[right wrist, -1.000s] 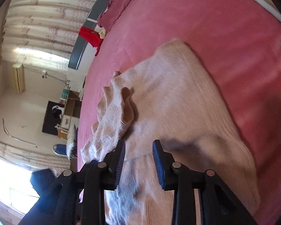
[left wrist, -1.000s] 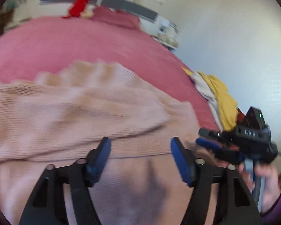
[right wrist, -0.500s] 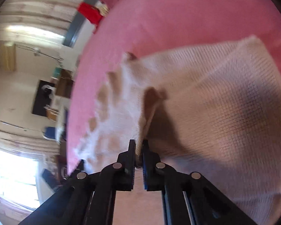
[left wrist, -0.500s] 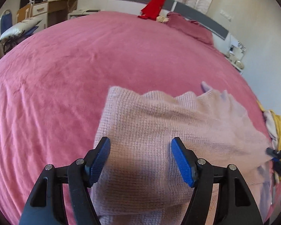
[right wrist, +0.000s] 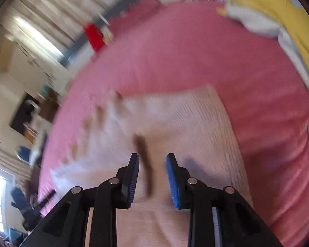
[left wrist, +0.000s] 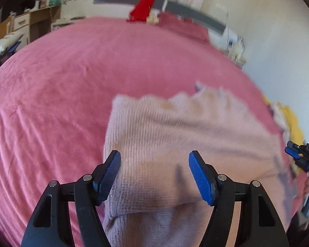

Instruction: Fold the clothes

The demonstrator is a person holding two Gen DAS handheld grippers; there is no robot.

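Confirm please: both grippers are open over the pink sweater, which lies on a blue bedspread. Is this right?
Not quite: the bedspread is pink-red, not blue, as the left wrist view shows. The rest holds: the left gripper and the right gripper are both open over the pink sweater.

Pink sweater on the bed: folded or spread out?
Folded, at least once. The pink sweater lies as a compact rectangle on the bedspread, with a doubled layer edge near the left tool.

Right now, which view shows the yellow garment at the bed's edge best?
The right wrist view: the yellow garment fills the upper right corner, draped over white cloth, though blurred. The left wrist view catches only a thin strip of it at the bed's far right edge.
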